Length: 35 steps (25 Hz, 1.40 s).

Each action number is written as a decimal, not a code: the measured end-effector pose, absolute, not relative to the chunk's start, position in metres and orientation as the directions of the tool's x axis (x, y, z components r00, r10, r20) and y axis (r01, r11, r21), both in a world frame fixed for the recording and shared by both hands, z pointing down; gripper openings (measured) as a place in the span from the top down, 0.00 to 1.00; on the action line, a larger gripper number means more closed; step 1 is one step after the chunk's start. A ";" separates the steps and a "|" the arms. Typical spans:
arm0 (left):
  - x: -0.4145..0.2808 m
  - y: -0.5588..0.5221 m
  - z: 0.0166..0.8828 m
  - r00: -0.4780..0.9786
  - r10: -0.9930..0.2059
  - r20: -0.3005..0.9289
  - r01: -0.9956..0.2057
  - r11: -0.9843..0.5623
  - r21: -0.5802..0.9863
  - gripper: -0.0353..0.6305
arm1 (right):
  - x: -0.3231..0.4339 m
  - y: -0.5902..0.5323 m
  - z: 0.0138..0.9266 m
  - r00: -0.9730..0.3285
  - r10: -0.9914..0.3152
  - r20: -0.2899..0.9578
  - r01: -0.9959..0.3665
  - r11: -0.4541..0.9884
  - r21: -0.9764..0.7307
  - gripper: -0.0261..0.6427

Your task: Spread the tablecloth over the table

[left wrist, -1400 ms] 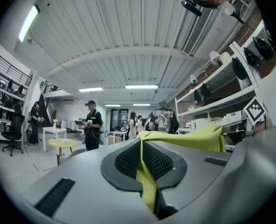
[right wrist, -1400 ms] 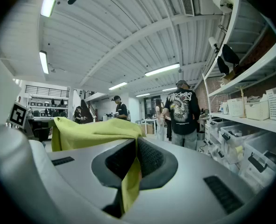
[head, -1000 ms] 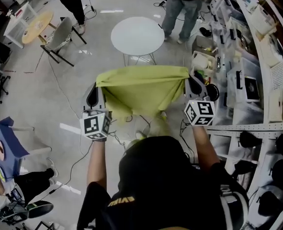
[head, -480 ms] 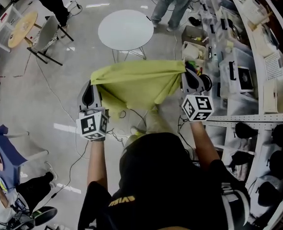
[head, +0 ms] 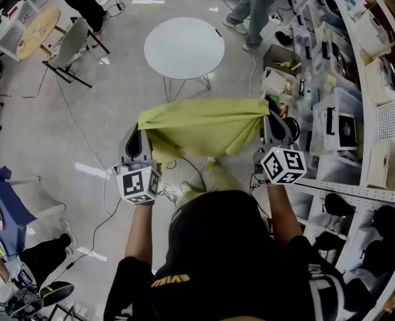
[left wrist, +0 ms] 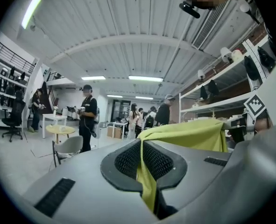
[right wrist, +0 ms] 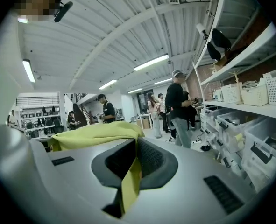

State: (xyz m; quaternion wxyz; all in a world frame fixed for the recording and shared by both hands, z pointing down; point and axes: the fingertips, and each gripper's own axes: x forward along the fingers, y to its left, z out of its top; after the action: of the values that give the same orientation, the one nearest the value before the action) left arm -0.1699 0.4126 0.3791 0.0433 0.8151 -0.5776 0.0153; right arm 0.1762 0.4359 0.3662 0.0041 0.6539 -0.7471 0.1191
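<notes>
A yellow-green tablecloth (head: 204, 126) hangs stretched between my two grippers, above the floor and short of the round white table (head: 184, 47). My left gripper (head: 142, 141) is shut on the cloth's left corner; in the left gripper view the cloth (left wrist: 184, 135) runs pinched between the black pads (left wrist: 126, 162). My right gripper (head: 269, 122) is shut on the right corner, and in the right gripper view the cloth (right wrist: 98, 134) is clamped between its pads (right wrist: 149, 158). The cloth's lower part sags in folds between the grippers.
Shelving with white bins and boxes (head: 337, 105) runs along the right. A grey chair (head: 70, 45) and a round wooden table (head: 38, 31) stand at the far left. People stand beyond the white table (head: 260, 9). Cables (head: 184, 179) lie on the floor below the cloth.
Both grippers have moved forward with the cloth toward the white table. The cloth stays held taut between them, its lower fold drawn up a little.
</notes>
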 end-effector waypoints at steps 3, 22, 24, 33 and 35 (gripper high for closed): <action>-0.159 0.391 0.374 0.313 -0.946 0.085 -0.949 -0.309 0.056 0.91 | 0.187 0.409 0.359 -0.155 -0.978 0.143 -0.979 0.132 -0.153 0.94; -0.086 0.286 0.360 0.167 -0.977 0.130 -0.985 -0.170 -0.009 0.91 | 0.261 0.258 0.354 -0.306 -0.946 0.108 -0.950 0.297 -0.095 0.94; -0.079 0.276 0.357 0.169 -0.977 0.130 -0.985 -0.172 -0.011 0.91 | 0.267 0.248 0.355 -0.300 -0.948 0.102 -0.953 0.293 -0.079 0.94; -0.078 0.220 0.357 0.180 -0.976 0.121 -0.983 -0.184 -0.019 0.91 | 0.268 0.205 0.377 -0.275 -0.951 0.139 -0.961 0.269 -0.061 0.94; -0.078 0.199 0.356 0.195 -0.975 0.103 -0.980 -0.198 -0.016 0.91 | 0.268 0.189 0.376 -0.263 -0.955 0.138 -0.965 0.257 -0.056 0.94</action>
State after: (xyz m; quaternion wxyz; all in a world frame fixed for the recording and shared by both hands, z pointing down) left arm -0.0785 0.1989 0.3560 0.0266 0.7725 -0.6329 0.0451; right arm 0.2682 0.1891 0.3760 0.0378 0.6059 -0.7920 0.0645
